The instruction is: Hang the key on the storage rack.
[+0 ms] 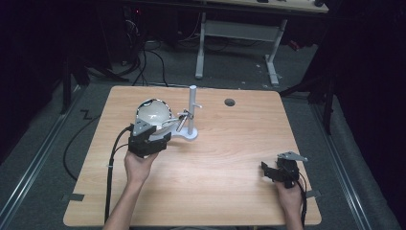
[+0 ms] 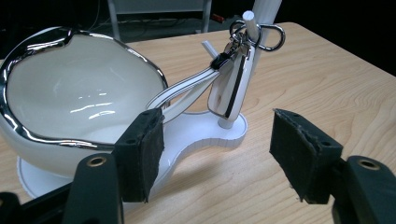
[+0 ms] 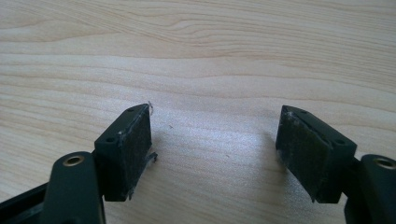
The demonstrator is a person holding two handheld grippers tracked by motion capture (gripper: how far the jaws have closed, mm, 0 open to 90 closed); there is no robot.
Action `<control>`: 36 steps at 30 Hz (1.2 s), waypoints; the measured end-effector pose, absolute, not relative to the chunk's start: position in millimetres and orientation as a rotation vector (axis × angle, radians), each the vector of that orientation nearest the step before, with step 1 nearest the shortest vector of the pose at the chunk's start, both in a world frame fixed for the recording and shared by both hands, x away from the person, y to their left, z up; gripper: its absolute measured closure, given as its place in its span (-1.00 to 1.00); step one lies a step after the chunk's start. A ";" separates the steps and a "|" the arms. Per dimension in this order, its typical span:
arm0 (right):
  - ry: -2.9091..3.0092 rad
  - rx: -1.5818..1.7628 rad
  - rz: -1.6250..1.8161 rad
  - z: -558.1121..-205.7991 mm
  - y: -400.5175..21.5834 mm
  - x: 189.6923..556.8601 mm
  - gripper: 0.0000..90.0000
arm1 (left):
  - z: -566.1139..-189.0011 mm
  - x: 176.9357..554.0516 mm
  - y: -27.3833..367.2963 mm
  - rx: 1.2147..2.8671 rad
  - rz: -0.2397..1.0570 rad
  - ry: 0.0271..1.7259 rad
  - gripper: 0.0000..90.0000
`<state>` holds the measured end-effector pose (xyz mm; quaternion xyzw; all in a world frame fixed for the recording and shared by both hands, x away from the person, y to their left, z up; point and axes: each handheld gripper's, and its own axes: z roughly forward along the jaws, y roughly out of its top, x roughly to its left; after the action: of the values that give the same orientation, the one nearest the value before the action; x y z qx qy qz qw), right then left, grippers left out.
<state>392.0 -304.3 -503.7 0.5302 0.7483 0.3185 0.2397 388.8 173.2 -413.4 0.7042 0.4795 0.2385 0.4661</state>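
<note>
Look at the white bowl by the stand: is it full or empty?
Empty. The left gripper view shows the white bowl's bare glossy inside, with only light reflections and nothing lying in it.

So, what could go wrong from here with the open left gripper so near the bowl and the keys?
1. The left gripper stands open close to the white bowl; a careless move may push it off its stand.
2. The key fob hangs loosely from a peg; a bump might unhook it.

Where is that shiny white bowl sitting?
The white bowl sits left of centre on the table, beside the white stand, just beyond the left claw.
</note>
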 end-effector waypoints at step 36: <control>2.048 1.451 0.872 -503.7 -304.3 392.0 -0.40 | -416.1 361.5 194.3 1.711 0.589 1.218 -0.25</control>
<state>392.0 -304.3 -503.7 0.5302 0.7482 0.3186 0.2398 361.5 194.3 -416.1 0.6958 0.4951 0.2395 0.4620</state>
